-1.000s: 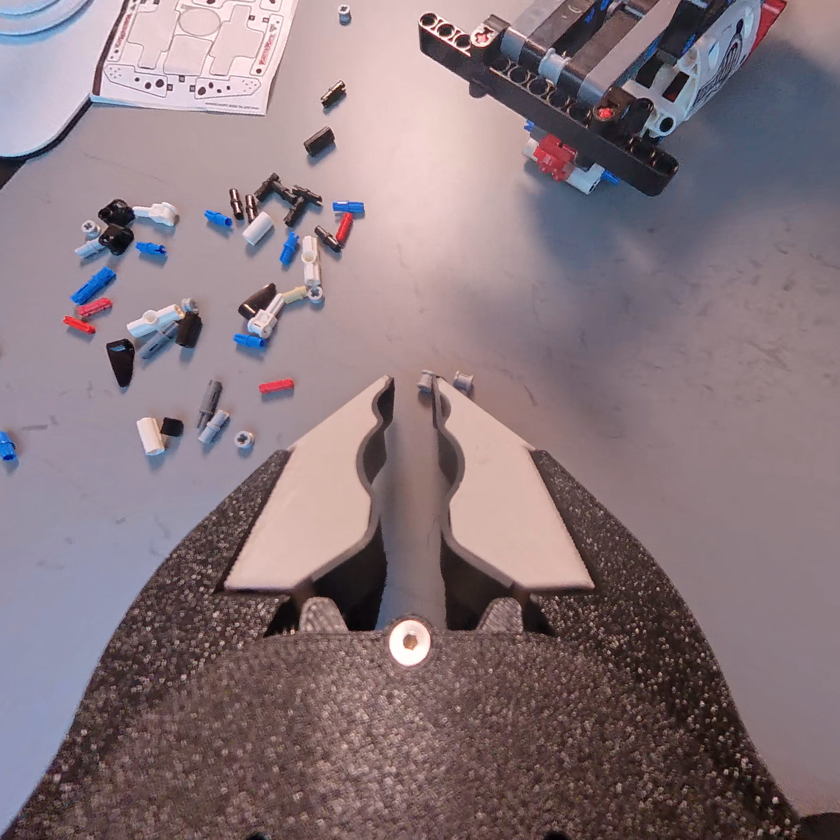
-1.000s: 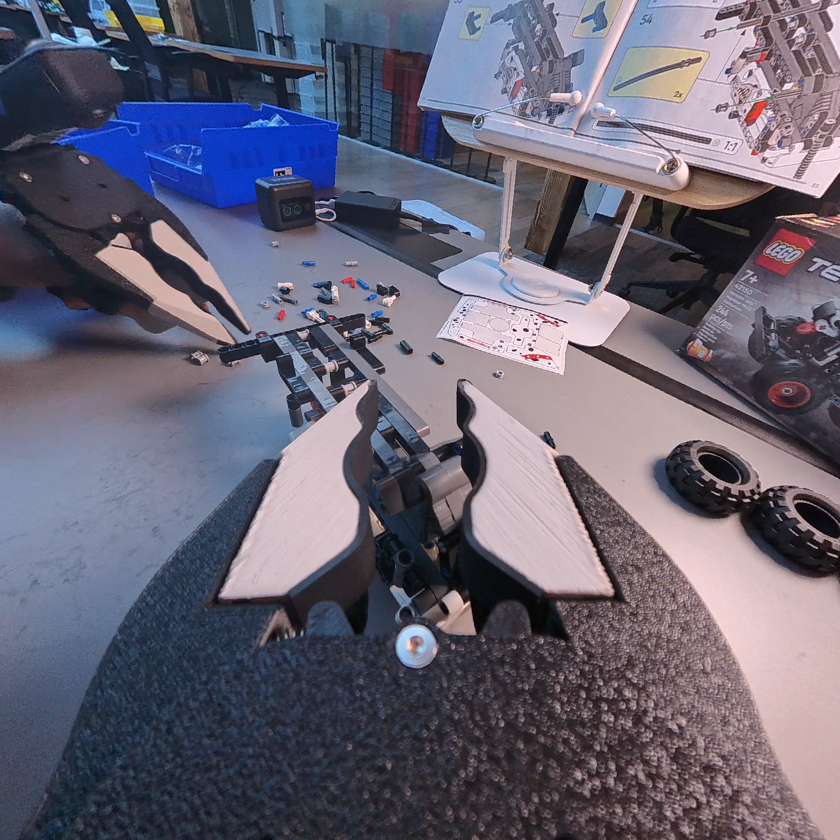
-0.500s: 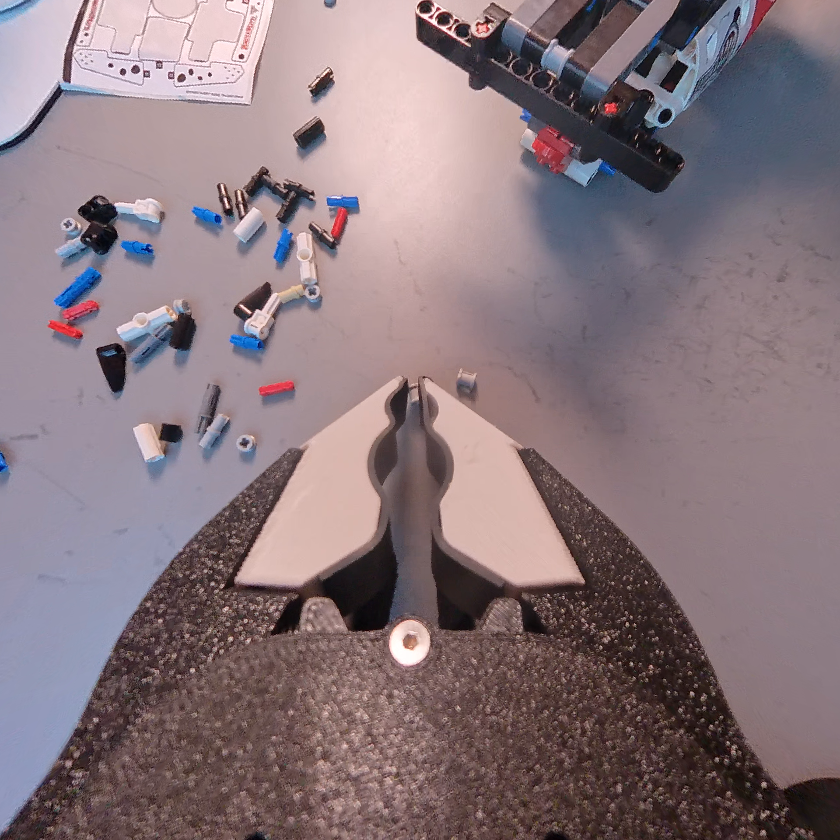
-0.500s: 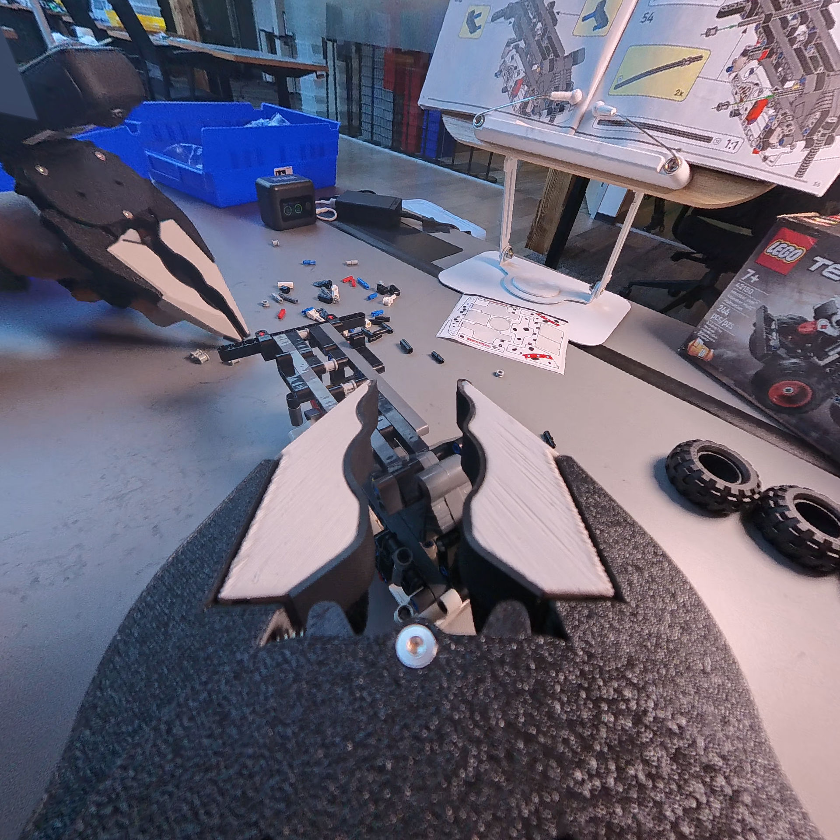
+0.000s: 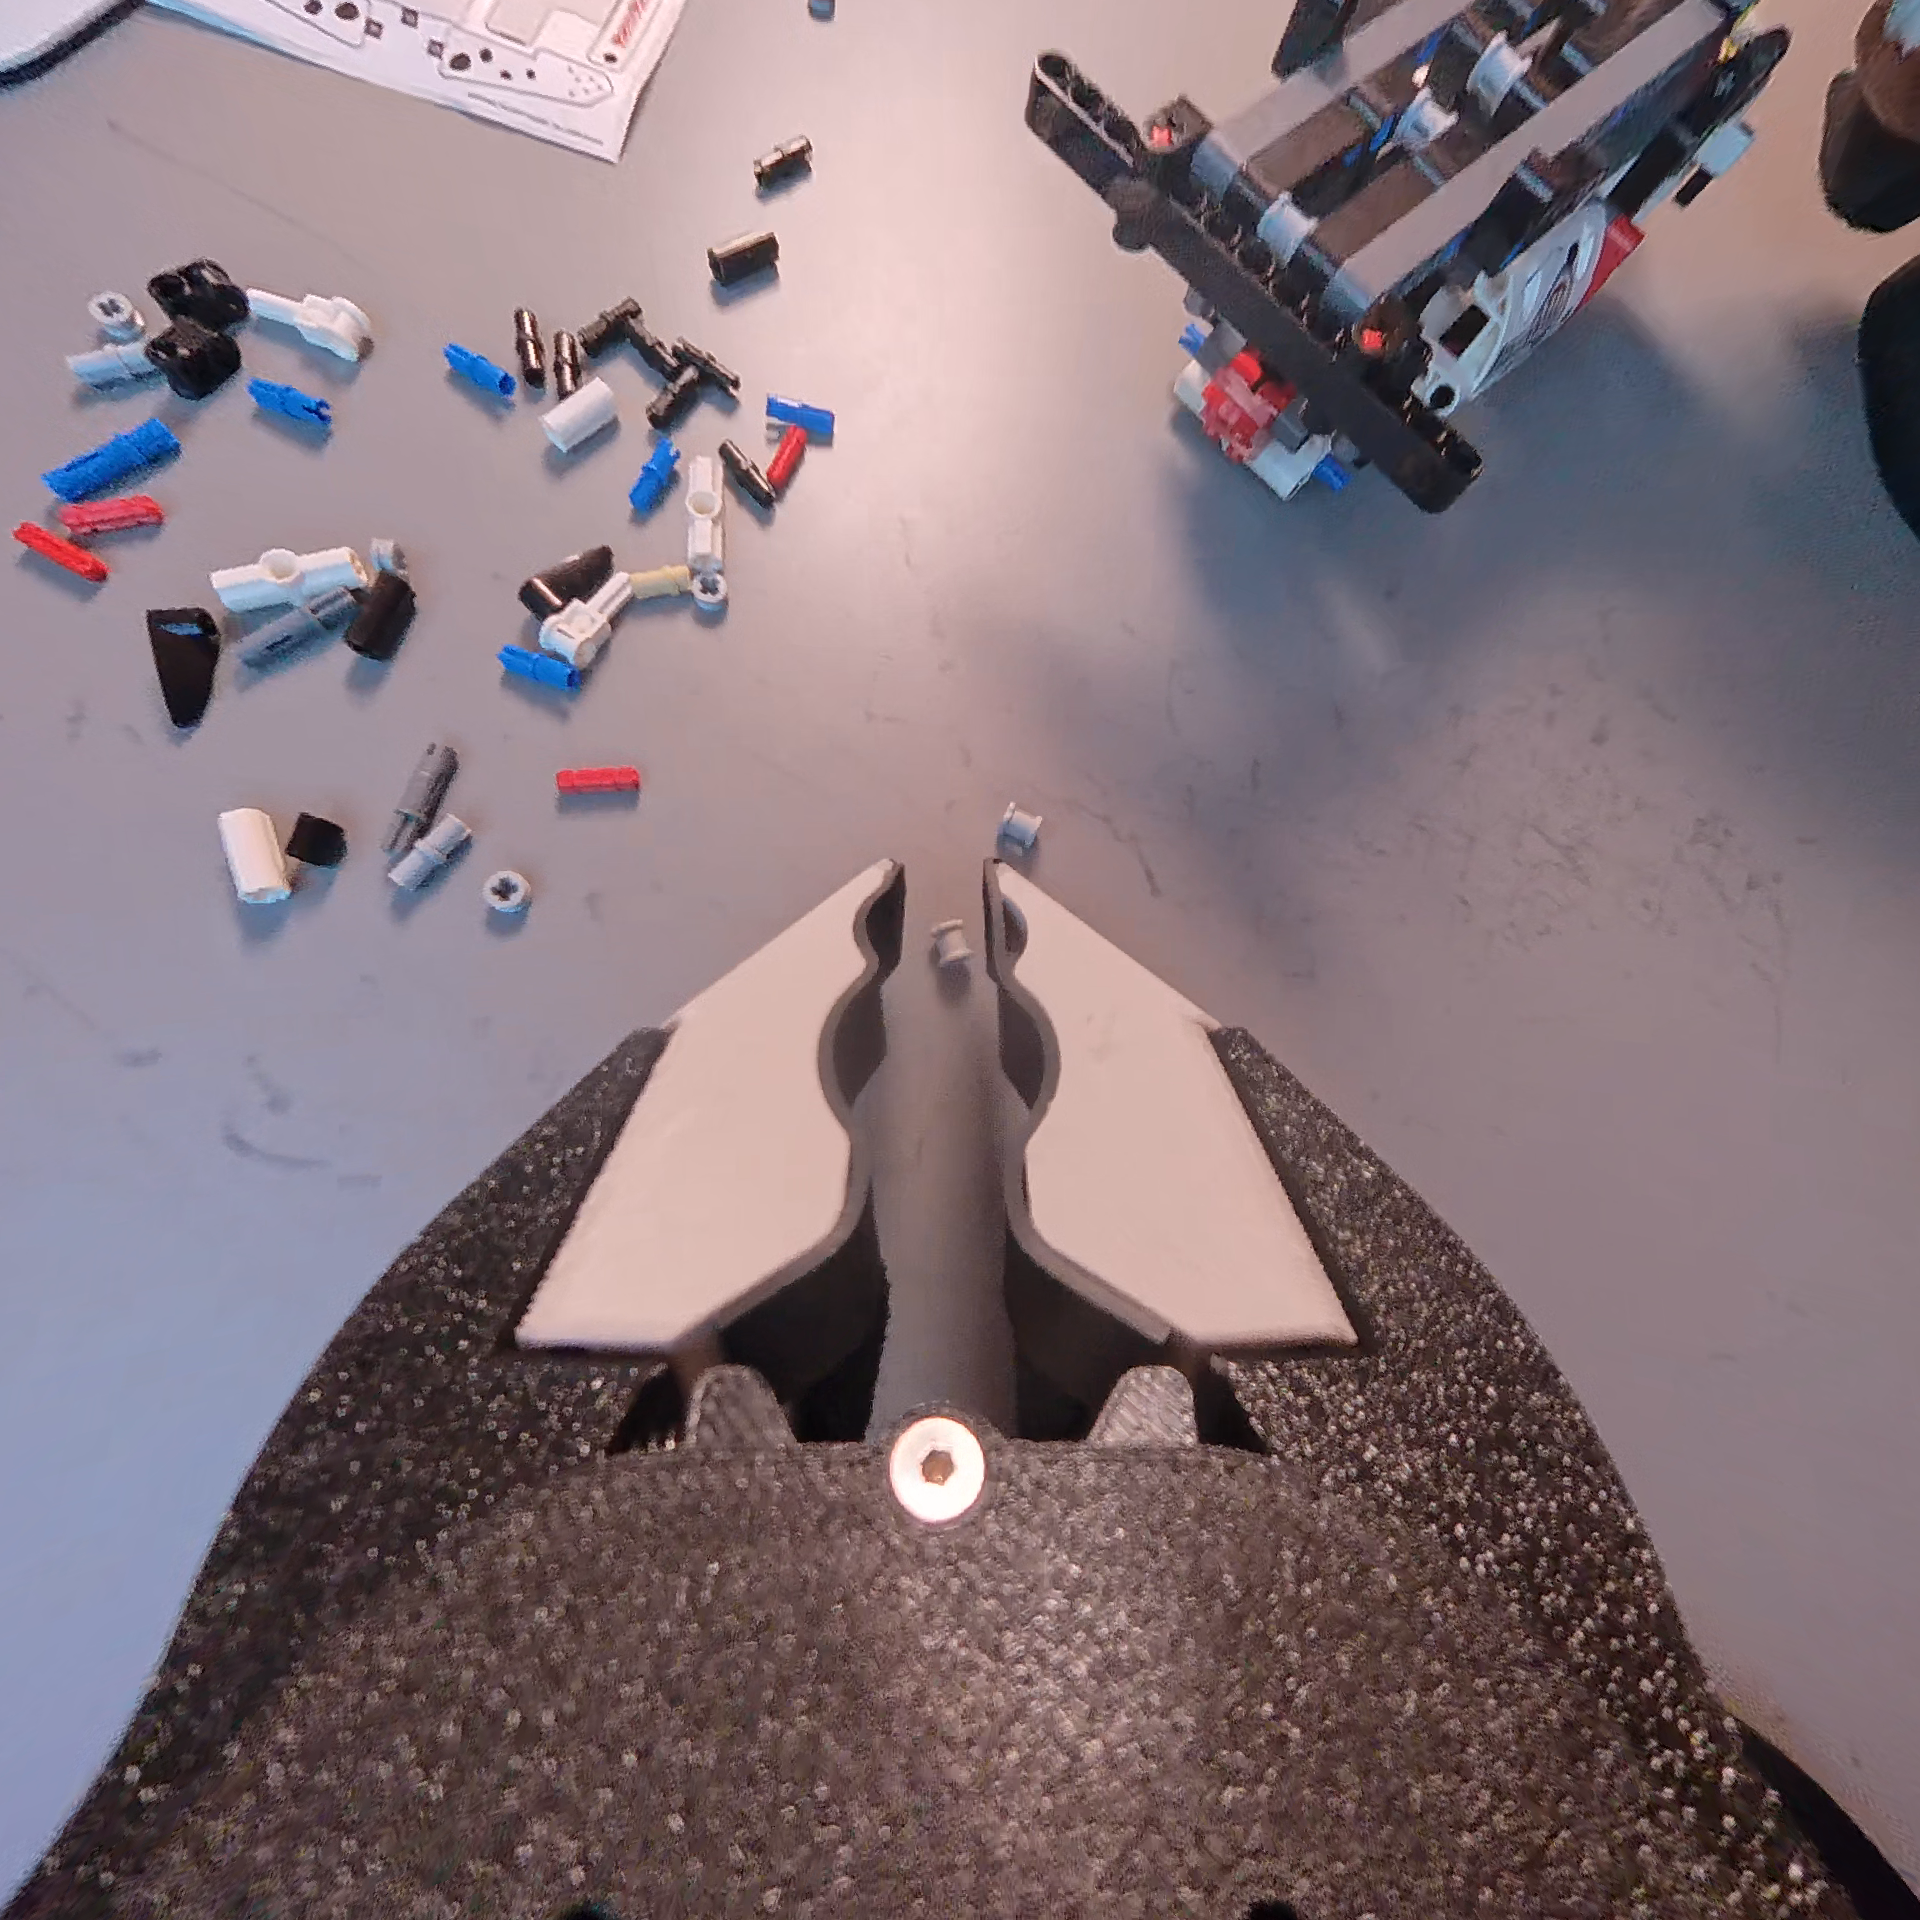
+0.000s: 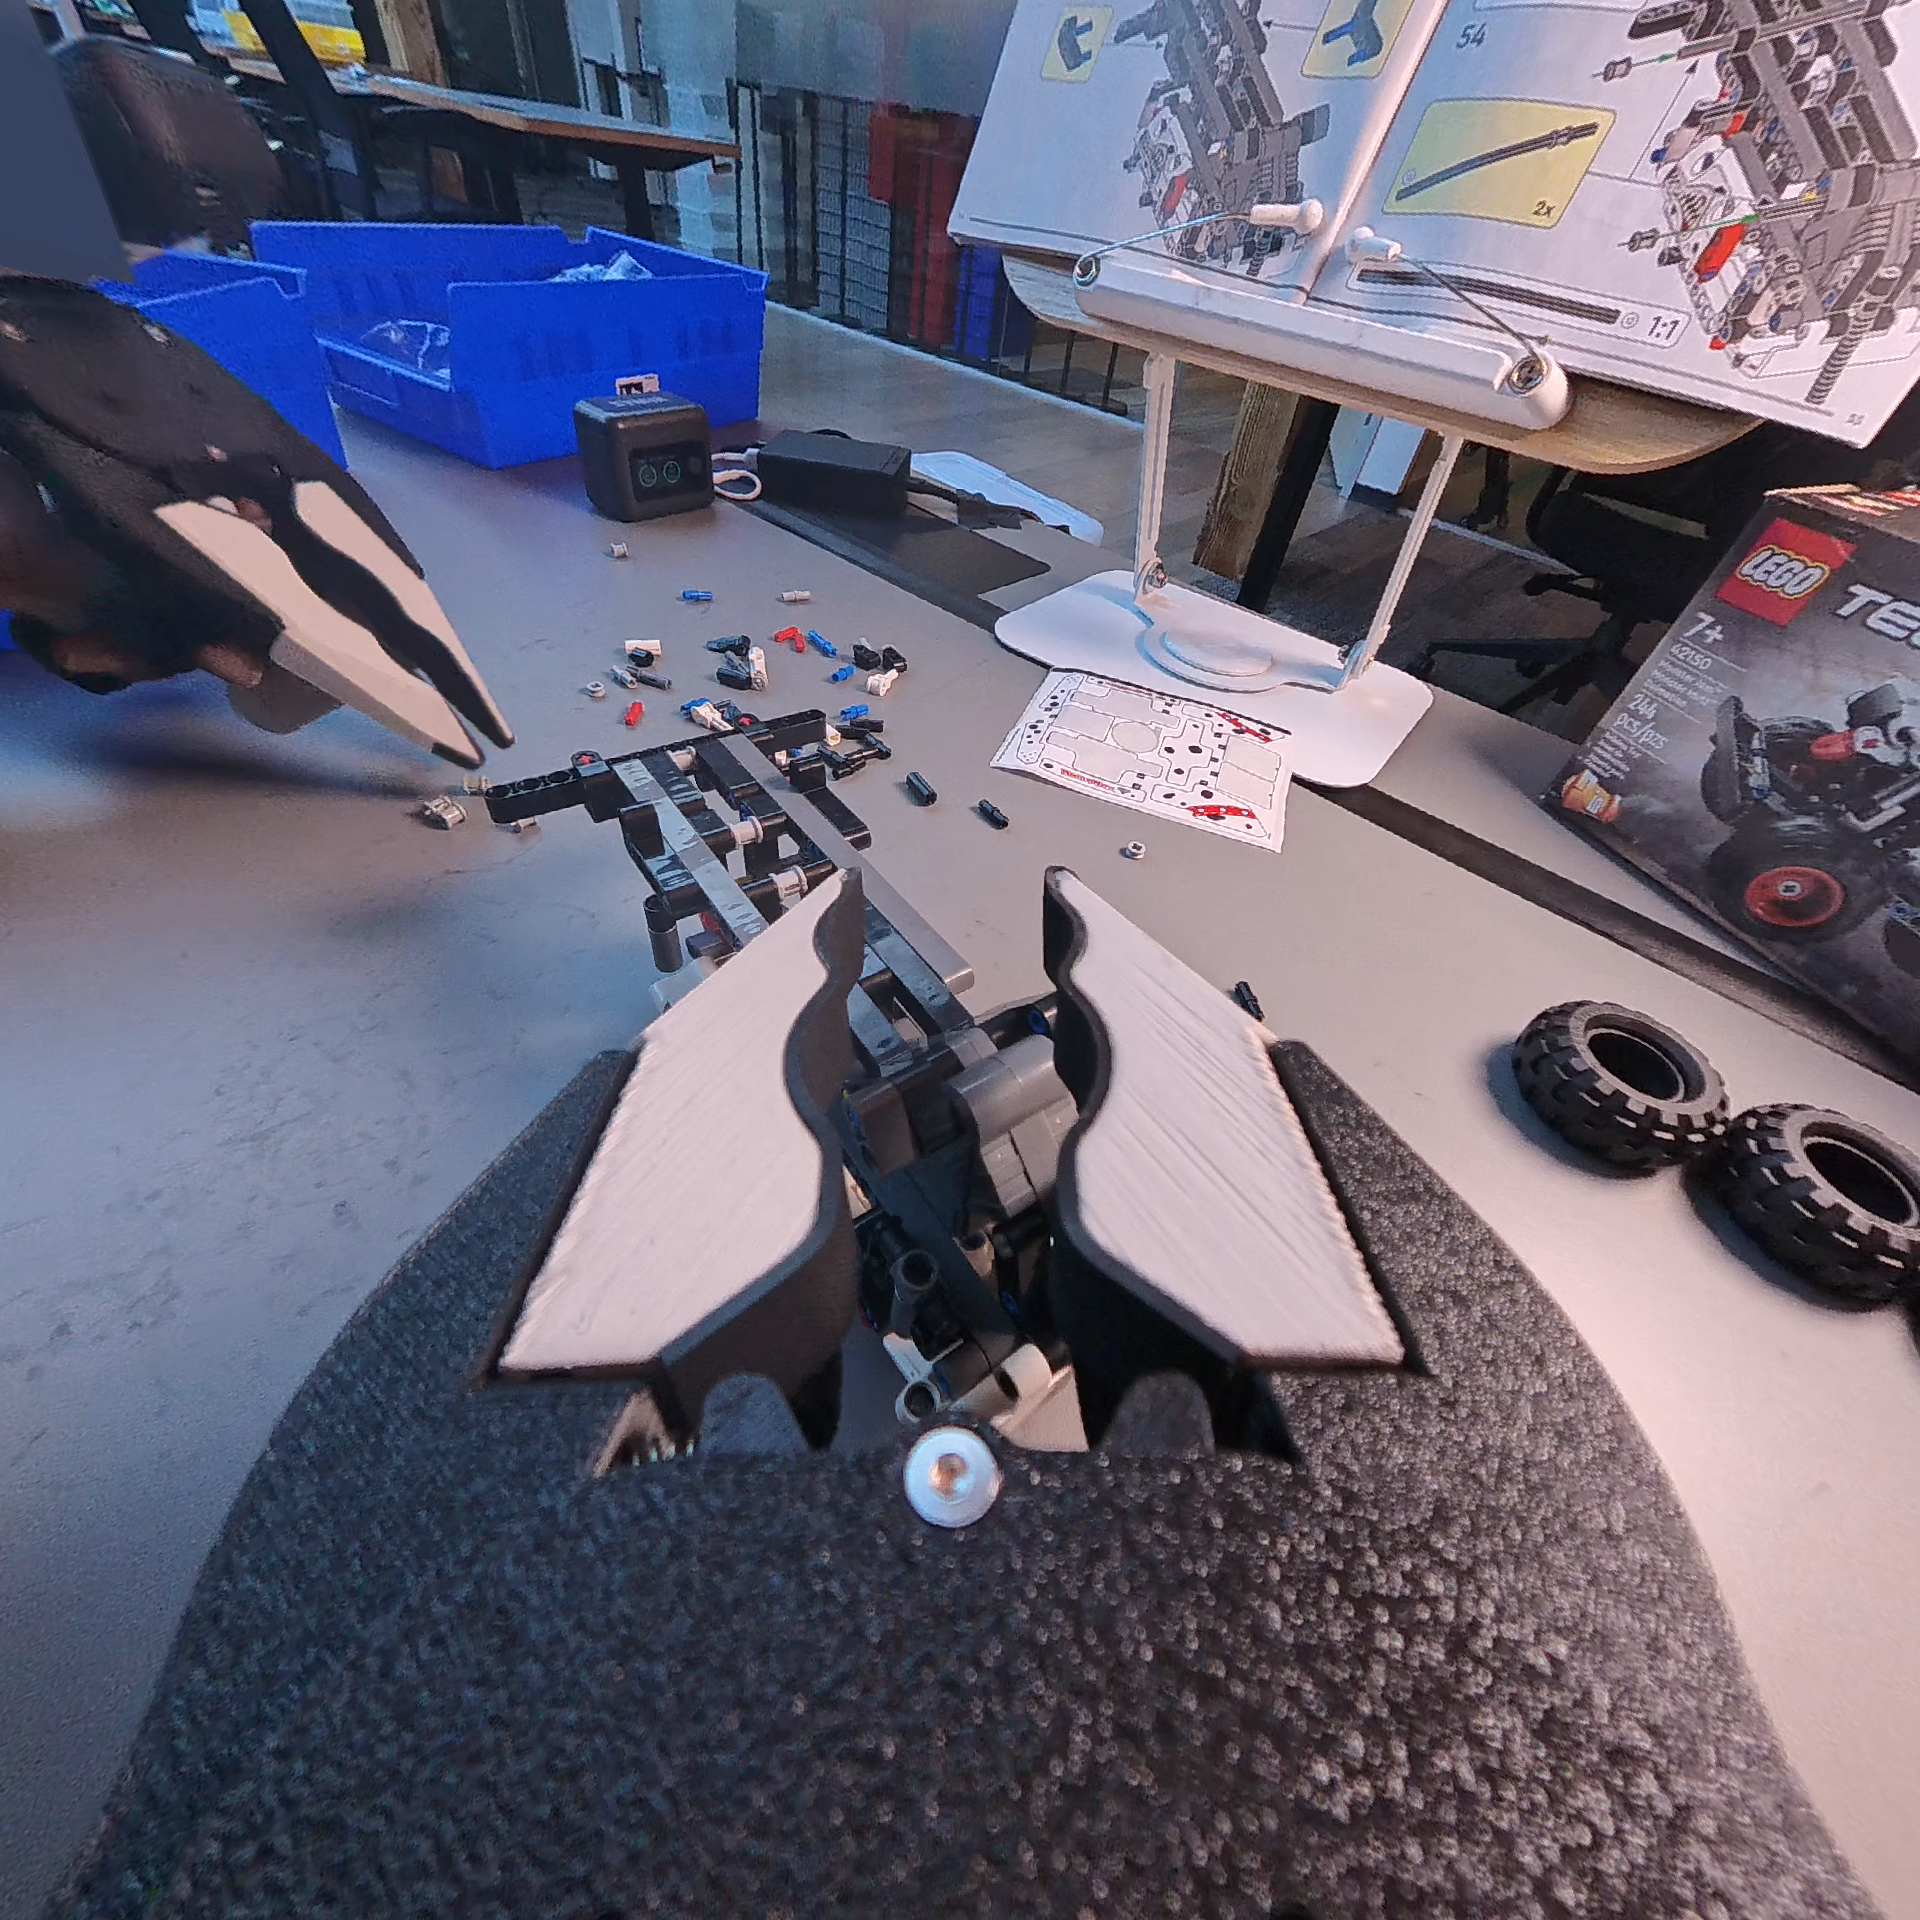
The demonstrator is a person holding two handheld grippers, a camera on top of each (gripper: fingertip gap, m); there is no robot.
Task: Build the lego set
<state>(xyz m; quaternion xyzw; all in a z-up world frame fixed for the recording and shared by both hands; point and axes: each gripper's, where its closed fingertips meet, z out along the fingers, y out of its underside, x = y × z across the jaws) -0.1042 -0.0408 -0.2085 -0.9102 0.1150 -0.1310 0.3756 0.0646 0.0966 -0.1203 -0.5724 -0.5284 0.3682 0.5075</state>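
Left wrist view, spool-shaped grey bush, textured left claw

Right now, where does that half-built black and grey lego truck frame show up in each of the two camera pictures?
Left wrist view: the truck frame sits at the upper right, beyond the left tongs.
Right wrist view: the same frame runs from the middle of the picture back between the right tongs, which are shut on it.
Shared landmark: the white sticker sheet lying flat on the grey table.
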